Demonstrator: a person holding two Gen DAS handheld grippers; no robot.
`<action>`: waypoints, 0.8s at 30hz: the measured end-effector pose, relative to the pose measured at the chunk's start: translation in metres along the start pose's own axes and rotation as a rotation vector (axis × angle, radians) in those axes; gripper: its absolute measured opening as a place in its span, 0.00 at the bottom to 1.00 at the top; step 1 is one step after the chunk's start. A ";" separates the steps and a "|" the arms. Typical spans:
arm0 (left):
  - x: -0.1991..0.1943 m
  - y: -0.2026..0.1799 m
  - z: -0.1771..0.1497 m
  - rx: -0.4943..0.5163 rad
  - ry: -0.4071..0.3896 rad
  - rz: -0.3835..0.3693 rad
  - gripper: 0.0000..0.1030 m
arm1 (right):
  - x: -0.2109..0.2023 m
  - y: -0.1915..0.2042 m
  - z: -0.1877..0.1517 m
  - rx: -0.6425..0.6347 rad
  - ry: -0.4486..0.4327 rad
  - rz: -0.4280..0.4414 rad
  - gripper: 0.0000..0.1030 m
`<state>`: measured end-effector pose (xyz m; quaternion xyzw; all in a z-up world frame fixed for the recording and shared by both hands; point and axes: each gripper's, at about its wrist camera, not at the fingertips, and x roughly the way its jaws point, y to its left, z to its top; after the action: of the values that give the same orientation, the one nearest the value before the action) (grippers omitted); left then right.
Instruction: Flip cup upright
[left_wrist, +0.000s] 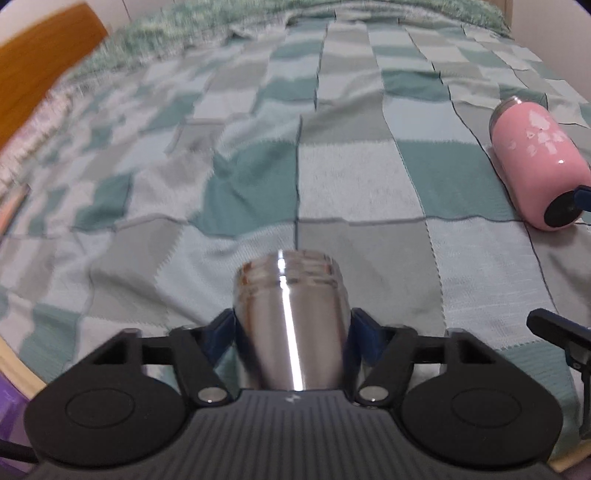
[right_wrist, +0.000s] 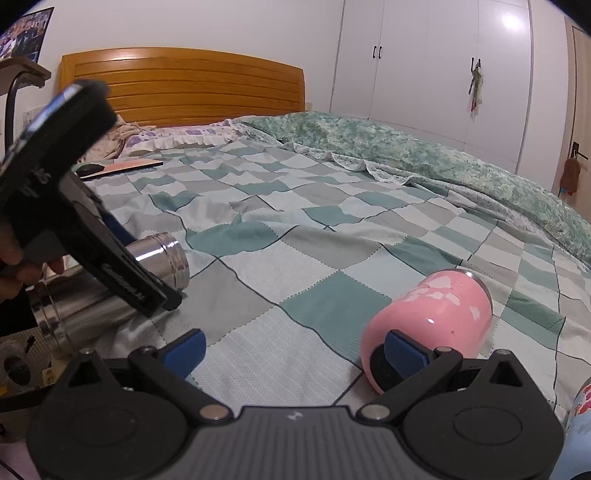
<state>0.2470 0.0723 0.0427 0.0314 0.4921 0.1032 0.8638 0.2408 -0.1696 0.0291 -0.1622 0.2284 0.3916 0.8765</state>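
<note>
We grip the steel cup (left_wrist: 291, 325) in our left gripper (left_wrist: 291, 332), jaws closed against its two sides; it lies along the fingers, its threaded rim pointing to 12 o'clock above the checked bedspread (left_wrist: 351, 184). In the right wrist view this cup (right_wrist: 110, 288) sits at 9 o'clock, on its side, with the left gripper (right_wrist: 147, 291) across it and a hand (right_wrist: 14, 266) behind.

Our right gripper (right_wrist: 295, 350) has its jaws spread wide with only bedspread (right_wrist: 295, 258) between them. The pink cup (right_wrist: 432, 325) lies on its side at 2 o'clock, its dark end just beside the right blue pad (right_wrist: 404, 349); whether they touch we cannot tell. From the left wrist the pink cup (left_wrist: 535, 166) is at 2 o'clock, well apart from the steel one.

Around us: a wooden headboard (right_wrist: 184, 88), a green patterned quilt (right_wrist: 424, 151) bunched along the far side, white wardrobe doors (right_wrist: 443, 66), and a flat pink item (right_wrist: 125, 166) near the pillows.
</note>
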 end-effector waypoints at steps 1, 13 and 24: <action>-0.001 0.000 0.000 0.000 -0.003 -0.002 0.65 | -0.001 0.000 0.000 0.000 0.001 -0.001 1.00; -0.051 0.019 -0.019 -0.048 -0.222 -0.089 0.63 | -0.018 0.012 0.007 0.044 -0.014 -0.029 1.00; -0.103 0.034 -0.037 -0.037 -0.509 -0.101 0.62 | -0.041 0.022 0.002 0.168 -0.083 -0.081 1.00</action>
<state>0.1592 0.0827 0.1161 0.0158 0.2580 0.0574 0.9643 0.2000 -0.1796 0.0497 -0.0810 0.2170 0.3416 0.9109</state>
